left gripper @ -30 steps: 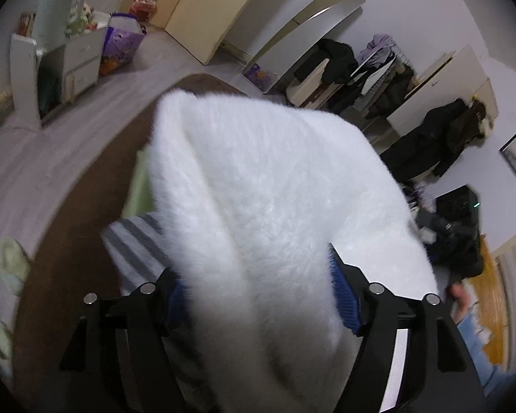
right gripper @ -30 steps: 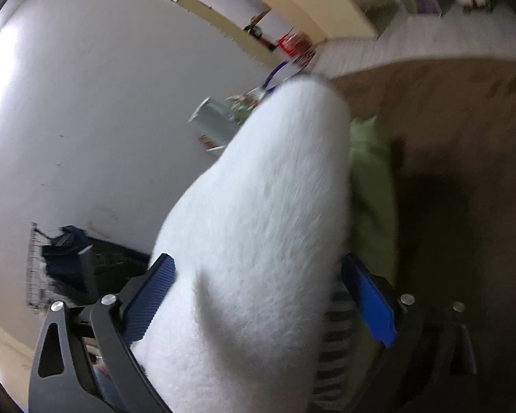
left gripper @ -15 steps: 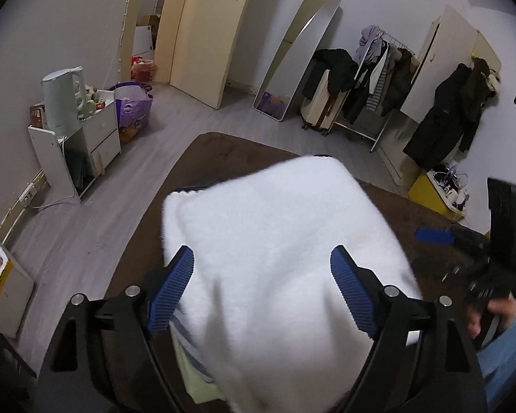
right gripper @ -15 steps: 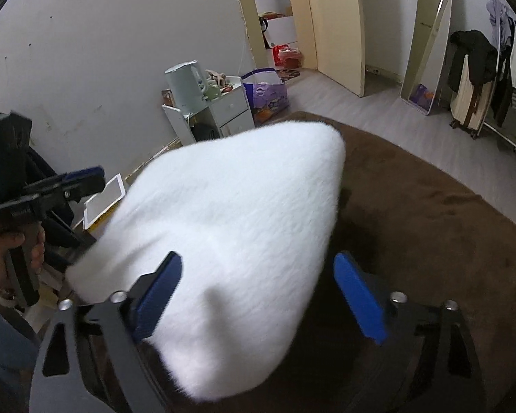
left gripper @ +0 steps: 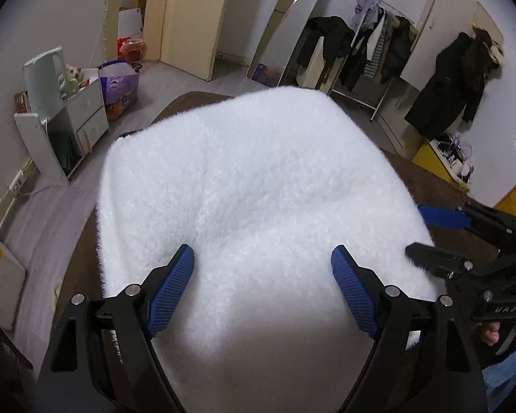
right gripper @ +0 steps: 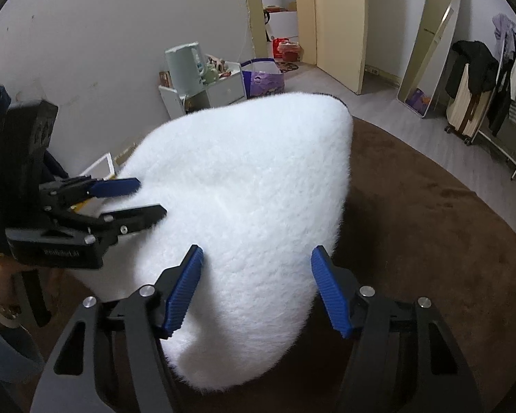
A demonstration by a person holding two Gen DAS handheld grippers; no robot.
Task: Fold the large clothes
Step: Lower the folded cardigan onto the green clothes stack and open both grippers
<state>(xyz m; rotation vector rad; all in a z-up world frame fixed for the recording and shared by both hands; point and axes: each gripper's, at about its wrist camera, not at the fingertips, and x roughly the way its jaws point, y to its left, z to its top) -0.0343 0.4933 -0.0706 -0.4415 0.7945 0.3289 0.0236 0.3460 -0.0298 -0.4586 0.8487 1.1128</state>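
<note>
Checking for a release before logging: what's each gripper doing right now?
Left gripper: open, above the white fleece garment, holding nothing.
Right gripper: open, jaws have just been closing, garment below them, not gripped.

Both tongs have drawn back off the folded white fleece (left gripper: pixel 258 189), right tongs (right gripper: pixel 256 284) narrowing.

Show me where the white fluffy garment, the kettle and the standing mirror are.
white fluffy garment (left gripper: pixel 258 189), left wrist view, middle of its top surface.
kettle (right gripper: pixel 184 67), right wrist view, its pale body.
standing mirror (right gripper: pixel 433 41), right wrist view, its glass.
</note>
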